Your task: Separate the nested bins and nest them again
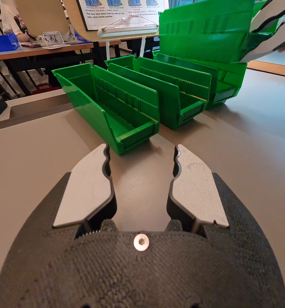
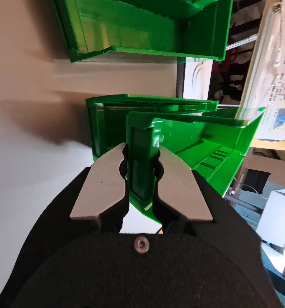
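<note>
Three green bins stand side by side on the grey table in the left wrist view: a near one, a middle one and a far one. A fourth green bin hangs tilted in the air above the far one, held by my right gripper. In the right wrist view my right gripper is shut on the front lip of that lifted bin, with another bin just behind it and one more above in the rolled view. My left gripper is open and empty, just short of the near bin's front.
A wooden table with a blue box and small cards stands behind. A framed instruction sheet with a metal clip leans at the back. A person sits at far left. A white box stands off the right side. Tip to tip, the grippers are about 35 cm apart.
</note>
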{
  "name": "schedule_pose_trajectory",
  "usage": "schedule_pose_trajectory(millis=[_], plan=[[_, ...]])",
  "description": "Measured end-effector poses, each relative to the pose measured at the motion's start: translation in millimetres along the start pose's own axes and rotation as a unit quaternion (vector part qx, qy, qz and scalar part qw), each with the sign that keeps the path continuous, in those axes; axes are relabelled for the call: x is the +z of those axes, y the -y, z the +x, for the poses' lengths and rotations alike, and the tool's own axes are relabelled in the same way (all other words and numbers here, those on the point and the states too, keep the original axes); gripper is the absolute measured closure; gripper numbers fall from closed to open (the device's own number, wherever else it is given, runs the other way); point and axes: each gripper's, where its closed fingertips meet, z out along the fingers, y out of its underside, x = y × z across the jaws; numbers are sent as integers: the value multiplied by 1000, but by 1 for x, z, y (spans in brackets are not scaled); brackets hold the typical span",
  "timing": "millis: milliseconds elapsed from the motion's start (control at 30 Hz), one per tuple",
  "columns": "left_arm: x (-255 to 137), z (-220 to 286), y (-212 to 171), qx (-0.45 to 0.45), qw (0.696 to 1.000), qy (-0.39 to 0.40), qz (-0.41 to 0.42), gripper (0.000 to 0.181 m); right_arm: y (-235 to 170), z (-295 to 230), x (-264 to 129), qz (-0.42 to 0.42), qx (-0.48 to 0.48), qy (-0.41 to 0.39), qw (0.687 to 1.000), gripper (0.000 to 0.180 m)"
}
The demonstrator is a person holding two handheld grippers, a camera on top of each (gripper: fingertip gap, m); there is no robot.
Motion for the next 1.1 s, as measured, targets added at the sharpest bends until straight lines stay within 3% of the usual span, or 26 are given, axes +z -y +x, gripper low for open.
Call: schedule_pose_trajectory(millis=[667, 767, 933, 1100], plan=[[0, 0, -1, 2, 1000, 0, -1, 108, 1, -28, 36, -14, -24, 26, 999, 149], [0, 0, -1, 3, 1000, 0, -1, 108, 2, -31, 37, -9, -18, 25, 999, 140], [0, 0, 0, 1, 1000, 0, 1, 108, 14, -25, 18, 34, 20, 2, 999, 125], [0, 0, 0, 3, 1000, 0, 1, 108, 30, -21, -32, 172, 141, -24, 975, 121]])
